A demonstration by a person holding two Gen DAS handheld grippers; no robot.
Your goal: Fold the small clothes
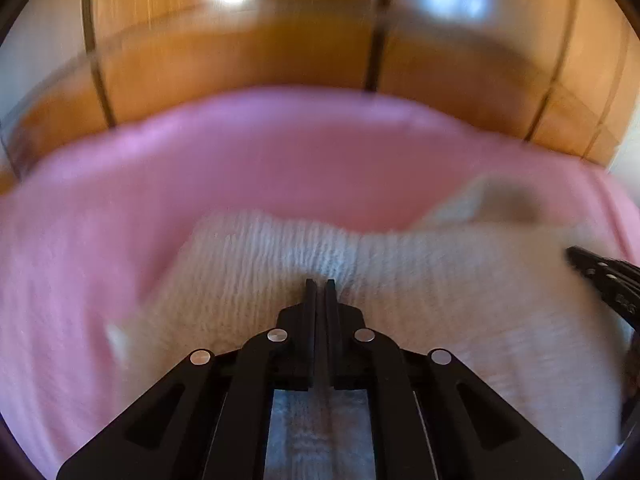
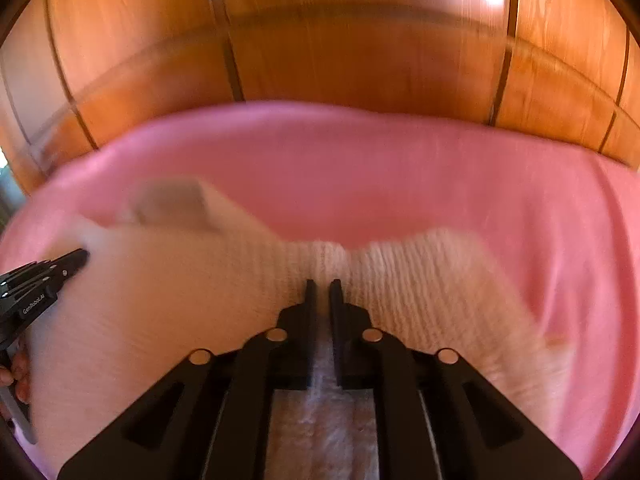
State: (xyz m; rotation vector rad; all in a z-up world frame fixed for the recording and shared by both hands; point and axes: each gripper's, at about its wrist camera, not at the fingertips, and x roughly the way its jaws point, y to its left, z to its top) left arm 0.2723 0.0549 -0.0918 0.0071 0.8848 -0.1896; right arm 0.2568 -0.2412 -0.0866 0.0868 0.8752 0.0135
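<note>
Cream knit garment (image 1: 420, 280) on pink sheet (image 1: 260, 168) | left tongs (image 1: 320, 282), right tongs (image 2: 322, 282) both pinch it | wooden panelling (image 2: 340, 60) behind

Cream ribbed knit garment (image 1: 400, 280) lies over a plain pink sheet (image 1: 260, 152); warm orange-brown wood panels (image 2: 340, 60) with dark seams sit behind, black grippers (image 2: 322, 286) in front, and a blurry, possibly beige patch (image 2: 172, 200) shows.

Knit garment (image 1: 440, 280) on bedsheet (image 1: 280, 160), wooden panelling (image 1: 240, 60) behind, both claws at its near edge
</note>
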